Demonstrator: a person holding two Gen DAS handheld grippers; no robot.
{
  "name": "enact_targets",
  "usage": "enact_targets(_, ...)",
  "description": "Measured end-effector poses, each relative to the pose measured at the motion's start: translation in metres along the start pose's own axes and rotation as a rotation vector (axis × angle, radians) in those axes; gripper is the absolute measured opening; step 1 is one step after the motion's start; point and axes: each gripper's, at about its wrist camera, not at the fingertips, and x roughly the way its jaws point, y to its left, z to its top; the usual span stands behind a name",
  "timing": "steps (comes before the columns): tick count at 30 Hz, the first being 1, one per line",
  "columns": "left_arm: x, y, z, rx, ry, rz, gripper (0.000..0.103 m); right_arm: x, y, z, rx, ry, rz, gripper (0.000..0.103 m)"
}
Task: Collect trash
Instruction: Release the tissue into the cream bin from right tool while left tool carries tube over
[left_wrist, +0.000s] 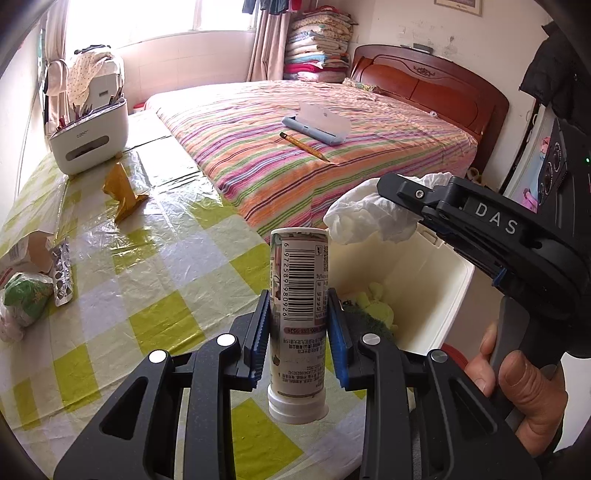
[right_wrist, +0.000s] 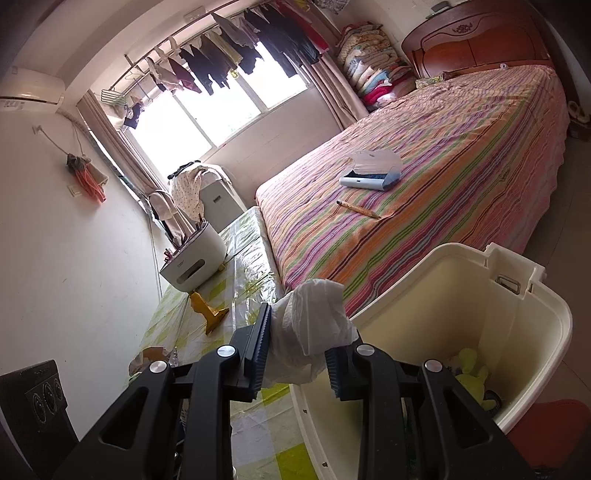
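My left gripper (left_wrist: 297, 325) is shut on a white bottle with a barcode label (left_wrist: 298, 295), held upright above the table's right edge, beside the cream trash bin (left_wrist: 436, 280). My right gripper (right_wrist: 297, 345) is shut on a crumpled white tissue (right_wrist: 314, 328) and holds it over the bin's near rim (right_wrist: 528, 295). The same tissue (left_wrist: 365, 214) and right gripper (left_wrist: 402, 201) show in the left wrist view, above the bin. Yellow-green trash (right_wrist: 471, 373) lies at the bin's bottom.
On the checked tablecloth (left_wrist: 147, 266) lie a yellow wrapper (left_wrist: 123, 192), a torn carton (left_wrist: 27, 253), a foil packet (left_wrist: 62, 273) and a green-and-white bag (left_wrist: 22, 299). A white organizer box (left_wrist: 88, 136) stands at the back. The striped bed (left_wrist: 314, 140) holds a pencil and a blue case.
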Motion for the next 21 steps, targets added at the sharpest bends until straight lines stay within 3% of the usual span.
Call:
enact_targets(17,0.015,-0.037,0.008,0.065,0.026,-0.033,0.028,-0.013,-0.025,0.005,0.076,-0.052,-0.063,0.031)
enact_targets(21,0.018,-0.038,0.007,0.068,0.036,-0.026,0.028,-0.014,-0.029,0.005,0.098,-0.056,-0.079,0.059)
